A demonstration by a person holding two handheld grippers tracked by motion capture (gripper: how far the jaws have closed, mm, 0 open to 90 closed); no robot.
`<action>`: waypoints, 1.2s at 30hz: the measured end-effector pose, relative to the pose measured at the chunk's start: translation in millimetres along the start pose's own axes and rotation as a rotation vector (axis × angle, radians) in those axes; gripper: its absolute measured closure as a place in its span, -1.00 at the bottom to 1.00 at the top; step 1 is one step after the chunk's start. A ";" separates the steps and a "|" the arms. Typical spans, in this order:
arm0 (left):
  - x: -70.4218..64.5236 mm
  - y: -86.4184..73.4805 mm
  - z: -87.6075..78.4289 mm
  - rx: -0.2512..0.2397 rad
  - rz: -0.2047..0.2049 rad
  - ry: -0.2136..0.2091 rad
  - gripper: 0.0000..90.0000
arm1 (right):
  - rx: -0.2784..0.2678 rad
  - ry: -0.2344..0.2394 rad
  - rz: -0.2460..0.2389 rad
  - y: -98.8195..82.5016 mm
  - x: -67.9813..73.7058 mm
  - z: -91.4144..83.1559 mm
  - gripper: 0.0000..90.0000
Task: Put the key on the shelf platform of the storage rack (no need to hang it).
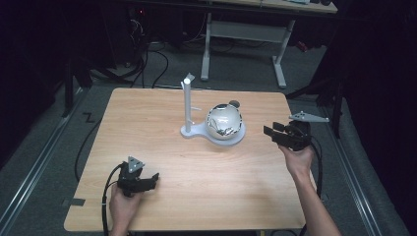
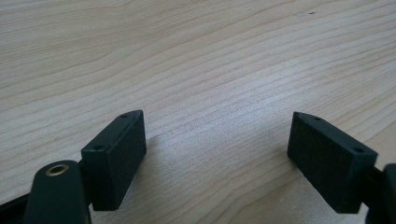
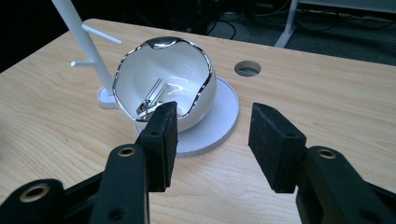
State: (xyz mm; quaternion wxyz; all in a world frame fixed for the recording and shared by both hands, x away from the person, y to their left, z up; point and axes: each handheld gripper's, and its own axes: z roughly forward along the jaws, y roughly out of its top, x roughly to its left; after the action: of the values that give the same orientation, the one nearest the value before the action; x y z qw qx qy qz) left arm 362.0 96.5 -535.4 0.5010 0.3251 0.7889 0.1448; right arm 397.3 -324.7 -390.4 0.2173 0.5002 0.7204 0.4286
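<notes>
A person works at a light wooden table [image 1: 196,187] where a white stand [image 1: 189,105], a tall post with short pegs on a round base, carries a glossy white bowl with a wavy silver rim [image 3: 163,81], small metal pieces lying inside it. The right gripper [image 3: 212,140] hovers near the base's edge with its jaws wide apart and empty, while the left gripper [image 2: 215,158] rests low over bare wood near the table's front-left, also spread wide and holding nothing. The slick, rounded bowl could slip or tip if pinched at its uneven rim.
</notes>
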 end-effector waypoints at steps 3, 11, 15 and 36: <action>0.0 0.0 0.0 0.000 -0.001 0.000 -0.56 | 0.000 0.000 -0.006 -1.7 2.0 -4.3 0.17; -0.6 -0.4 0.0 -0.001 -0.007 0.003 -0.56 | 0.002 0.009 0.014 -13.0 1.0 -10.4 0.17; -0.5 -0.4 0.0 -0.001 -0.006 0.003 -0.56 | -0.004 0.012 0.018 -18.5 1.8 -14.6 0.17; -0.5 -0.4 0.0 -0.001 -0.006 0.003 -0.56 | -0.005 0.049 0.027 -43.0 9.6 -19.1 0.17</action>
State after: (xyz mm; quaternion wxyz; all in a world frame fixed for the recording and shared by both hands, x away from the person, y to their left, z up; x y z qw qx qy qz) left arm 361.9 95.8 -535.3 0.5004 0.3222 0.7906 0.1441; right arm 356.3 -329.3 -415.0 0.1951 0.4987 0.7175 0.4454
